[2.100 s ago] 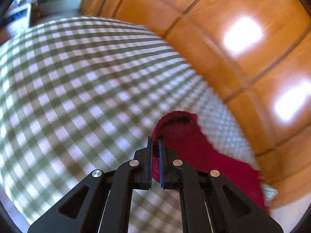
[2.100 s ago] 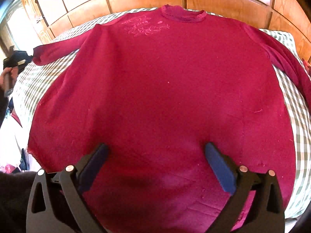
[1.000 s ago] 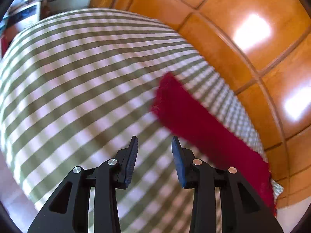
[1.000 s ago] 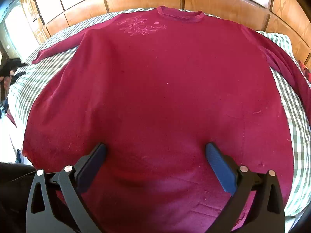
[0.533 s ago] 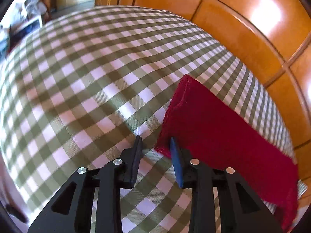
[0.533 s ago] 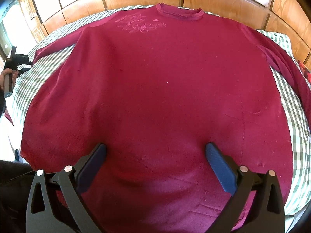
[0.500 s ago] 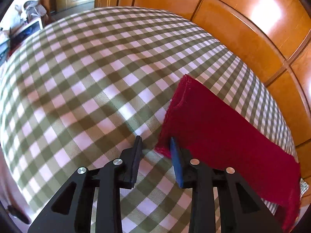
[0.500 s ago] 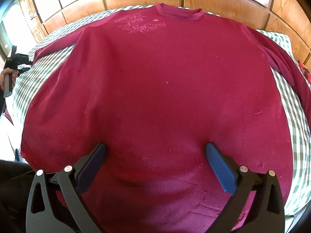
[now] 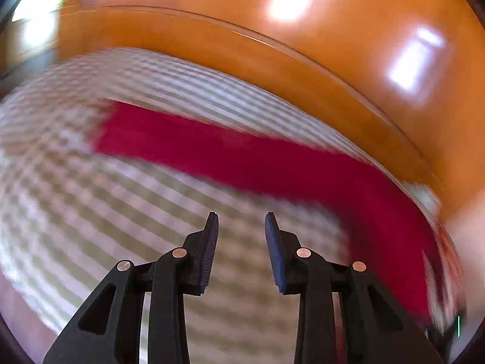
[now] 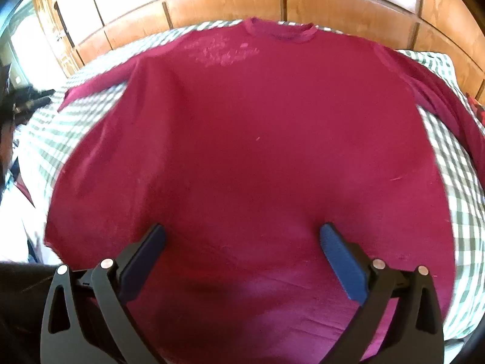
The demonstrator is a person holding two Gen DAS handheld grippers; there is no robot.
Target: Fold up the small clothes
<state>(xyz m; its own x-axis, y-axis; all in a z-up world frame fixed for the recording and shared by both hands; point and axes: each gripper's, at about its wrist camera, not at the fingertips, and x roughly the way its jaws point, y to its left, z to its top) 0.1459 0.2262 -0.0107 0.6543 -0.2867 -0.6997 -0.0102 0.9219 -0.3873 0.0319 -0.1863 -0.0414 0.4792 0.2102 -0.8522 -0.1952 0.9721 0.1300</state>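
A dark red long-sleeved sweater (image 10: 248,151) lies spread flat, collar at the far end, on a green-and-white checked bed cover (image 10: 454,200). My right gripper (image 10: 242,236) hovers wide open over the sweater's lower body, with nothing between its fingers. In the blurred left wrist view one sleeve (image 9: 242,154) stretches flat across the checked cover (image 9: 91,212). My left gripper (image 9: 241,221) stands open short of the sleeve, apart from it, its jaws empty. The left gripper (image 10: 33,98) also shows small at the left edge of the right wrist view, beside the sleeve's cuff.
A glossy wooden headboard (image 10: 272,0) runs along the far side of the bed, and its panels (image 9: 303,60) fill the top of the left wrist view. A dark sleeve of the person (image 10: 18,288) sits at the lower left. The bed's edge falls away at left.
My left gripper let go of the sleeve's cuff, then swung back and sideways, so the sleeve now lies farther off across the view. The right gripper stayed put.
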